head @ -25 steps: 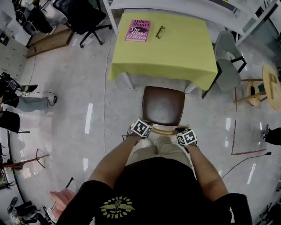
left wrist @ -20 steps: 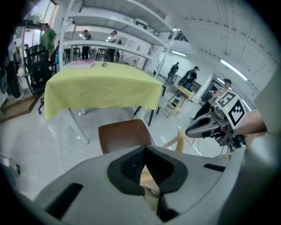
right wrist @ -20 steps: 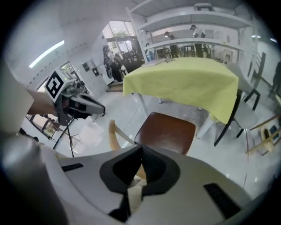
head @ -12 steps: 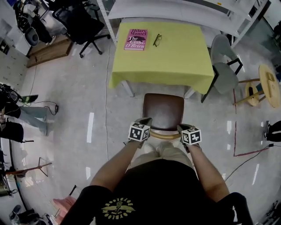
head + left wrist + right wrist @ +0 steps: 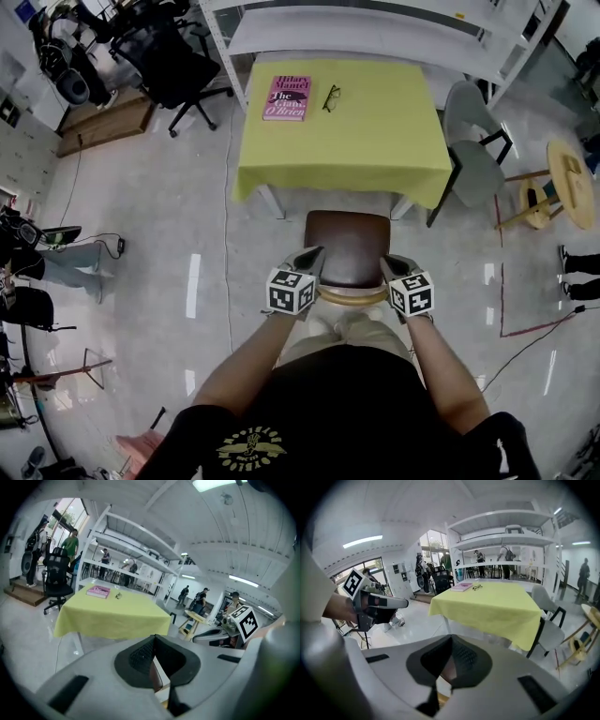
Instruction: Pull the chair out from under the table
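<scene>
A pink book titled "Hilary Mantel, The Giant, O'Brien" lies beside glasses on a yellow-clothed table. The chair, with a brown padded seat and a curved wooden back, stands just clear of the table's near edge, with glossy open floor either side. The left gripper and right gripper hover over its back rail, jaws pressed together on nothing.

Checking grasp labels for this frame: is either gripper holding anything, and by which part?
Nothing is held. The left gripper and right gripper each have their fingers shut together with nothing between them. The chair below them is not gripped.
</scene>
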Action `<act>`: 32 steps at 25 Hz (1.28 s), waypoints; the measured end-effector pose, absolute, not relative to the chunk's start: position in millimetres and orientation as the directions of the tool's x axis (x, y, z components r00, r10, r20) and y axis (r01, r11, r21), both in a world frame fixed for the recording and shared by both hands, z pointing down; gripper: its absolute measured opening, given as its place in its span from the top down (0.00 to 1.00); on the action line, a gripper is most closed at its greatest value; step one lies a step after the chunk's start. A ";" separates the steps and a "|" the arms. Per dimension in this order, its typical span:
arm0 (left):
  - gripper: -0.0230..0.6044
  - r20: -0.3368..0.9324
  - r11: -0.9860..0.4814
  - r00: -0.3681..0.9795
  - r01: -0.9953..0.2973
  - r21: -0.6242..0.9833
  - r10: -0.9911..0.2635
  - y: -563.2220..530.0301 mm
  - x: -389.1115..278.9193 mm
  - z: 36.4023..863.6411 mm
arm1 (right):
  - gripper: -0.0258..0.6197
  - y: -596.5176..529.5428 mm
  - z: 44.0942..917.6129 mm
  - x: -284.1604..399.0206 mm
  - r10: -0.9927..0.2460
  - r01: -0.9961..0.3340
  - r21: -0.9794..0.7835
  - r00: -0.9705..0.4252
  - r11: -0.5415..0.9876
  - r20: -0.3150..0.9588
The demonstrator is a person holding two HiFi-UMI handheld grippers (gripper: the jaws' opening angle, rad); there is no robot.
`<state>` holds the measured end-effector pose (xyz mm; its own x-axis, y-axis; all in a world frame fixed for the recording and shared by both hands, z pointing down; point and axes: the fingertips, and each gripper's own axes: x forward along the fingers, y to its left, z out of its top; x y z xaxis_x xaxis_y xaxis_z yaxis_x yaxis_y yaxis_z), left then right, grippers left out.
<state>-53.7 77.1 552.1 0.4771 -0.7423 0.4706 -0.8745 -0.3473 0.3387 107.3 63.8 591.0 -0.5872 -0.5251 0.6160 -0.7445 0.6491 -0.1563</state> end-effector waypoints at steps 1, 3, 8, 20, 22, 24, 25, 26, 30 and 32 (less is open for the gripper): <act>0.95 0.451 -0.338 0.469 -0.877 0.342 -0.760 75.7 -56.0 545.3 | 0.94 61.9 583.6 106.3 -0.533 -0.743 -0.155 -0.593 0.652 0.604; 0.95 0.418 -0.321 0.450 -0.883 0.344 -0.790 72.9 -60.4 533.5 | 0.94 58.5 569.8 107.1 -0.552 -0.743 -0.142 -0.597 0.654 0.582; 0.95 0.360 -0.333 0.430 -0.894 0.301 -0.828 66.2 -68.1 498.8 | 0.94 46.8 536.4 115.5 -0.617 -0.764 -0.115 -0.591 0.635 0.519; 0.95 0.177 -0.371 0.398 -0.914 0.167 -0.900 53.8 -92.7 399.8 | 0.95 22.6 444.4 116.2 -0.729 -0.780 -0.090 -0.613 0.619 0.305; 0.95 0.144 -0.373 0.396 -0.914 0.160 -0.907 53.8 -95.4 385.8 | 0.95 22.1 429.0 114.5 -0.737 -0.778 -0.071 -0.617 0.624 0.275; 0.95 0.117 -0.373 0.388 -0.918 0.131 -0.914 52.1 -99.3 373.2 | 0.95 20.6 414.8 111.8 -0.747 -0.777 -0.044 -0.619 0.629 0.243; 0.95 0.108 -0.374 0.385 -0.921 0.111 -0.916 51.3 -100.8 368.0 | 0.94 20.1 407.9 110.8 -0.752 -0.776 -0.032 -0.619 0.629 0.229; 0.95 0.103 -0.374 0.383 -0.923 0.092 -0.918 51.2 -101.4 363.8 | 0.94 20.4 401.0 110.8 -0.756 -0.777 -0.022 -0.618 0.629 0.216; 0.95 0.085 -0.375 0.379 -0.925 0.061 -0.922 52.9 -101.7 349.2 | 0.95 21.9 372.5 115.7 -0.773 -0.783 0.010 -0.612 0.622 0.166; 0.95 0.075 -0.371 0.374 -0.927 0.057 -0.924 54.2 -104.8 340.0 | 0.95 22.2 361.8 114.1 -0.772 -0.778 0.025 -0.618 0.628 0.145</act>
